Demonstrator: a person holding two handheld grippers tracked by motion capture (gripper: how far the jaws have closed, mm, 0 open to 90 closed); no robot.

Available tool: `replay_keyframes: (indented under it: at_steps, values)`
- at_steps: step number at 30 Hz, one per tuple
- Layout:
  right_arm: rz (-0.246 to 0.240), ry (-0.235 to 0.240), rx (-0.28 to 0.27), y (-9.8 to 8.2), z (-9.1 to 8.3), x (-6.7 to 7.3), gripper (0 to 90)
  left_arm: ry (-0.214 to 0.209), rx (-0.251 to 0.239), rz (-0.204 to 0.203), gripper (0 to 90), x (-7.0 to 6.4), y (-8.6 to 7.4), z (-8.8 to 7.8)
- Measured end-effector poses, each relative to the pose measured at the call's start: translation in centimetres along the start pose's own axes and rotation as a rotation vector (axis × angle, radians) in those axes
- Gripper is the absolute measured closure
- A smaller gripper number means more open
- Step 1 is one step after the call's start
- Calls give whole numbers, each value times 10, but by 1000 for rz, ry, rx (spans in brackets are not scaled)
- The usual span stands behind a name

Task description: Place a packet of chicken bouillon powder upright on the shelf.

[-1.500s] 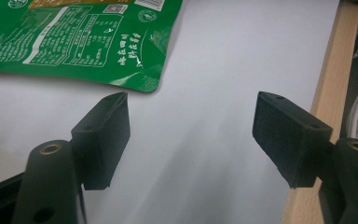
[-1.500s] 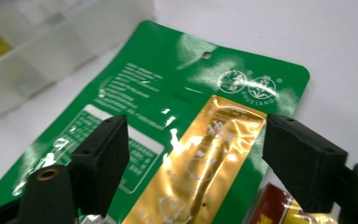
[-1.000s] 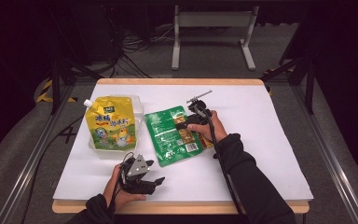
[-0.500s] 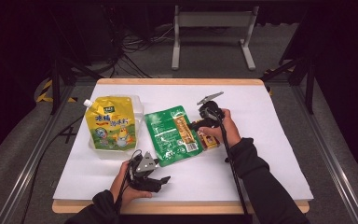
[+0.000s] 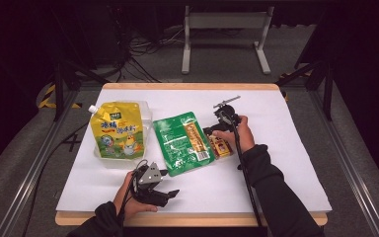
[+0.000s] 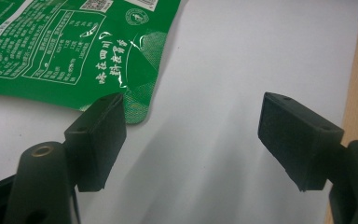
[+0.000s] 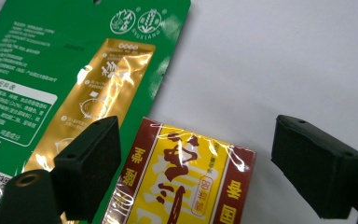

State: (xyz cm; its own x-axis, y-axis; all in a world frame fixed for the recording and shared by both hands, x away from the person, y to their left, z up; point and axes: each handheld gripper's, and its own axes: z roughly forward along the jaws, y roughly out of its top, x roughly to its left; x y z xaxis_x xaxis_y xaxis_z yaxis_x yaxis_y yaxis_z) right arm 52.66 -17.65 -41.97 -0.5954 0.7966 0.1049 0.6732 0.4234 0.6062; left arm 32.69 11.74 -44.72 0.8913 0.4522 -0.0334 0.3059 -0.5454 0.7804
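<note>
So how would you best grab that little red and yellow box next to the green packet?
Probably across its two long sides, coming from above. The box lies flat on the white table, too low to pinch from the side. The right gripper hovers open over it; its jaws stand wider than the box.

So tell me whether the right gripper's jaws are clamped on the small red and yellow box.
No. In the right gripper view the jaws stand wide apart above the red and yellow box, with neither pad pressing on it.
</note>
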Motion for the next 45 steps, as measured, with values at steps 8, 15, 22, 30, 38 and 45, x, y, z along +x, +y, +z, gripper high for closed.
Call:
replay_keyframes:
  at_steps: [8, 15, 22, 30, 38, 45]
  values:
    - [21, -6, 9, 1, 12, -1, 228, -12, -4, 6, 234, 1, -2, -3]
    - [24, -16, 31, 3, 11, 0, 230, -21, -8, 6, 225, 0, -3, -4]
    - [33, -23, 27, 3, 9, 0, 288, 7, -26, 5, 205, 1, -9, -13]
    - [27, -8, -13, 3, 0, 1, 301, 6, -46, 5, 192, 2, -13, -22]
    - [4, 48, -85, 3, -26, 2, 305, 8, -50, 15, 188, 1, -15, -27]
    - [-39, 76, -116, 3, -45, 5, 309, 8, -59, 15, 188, 1, -15, -31]
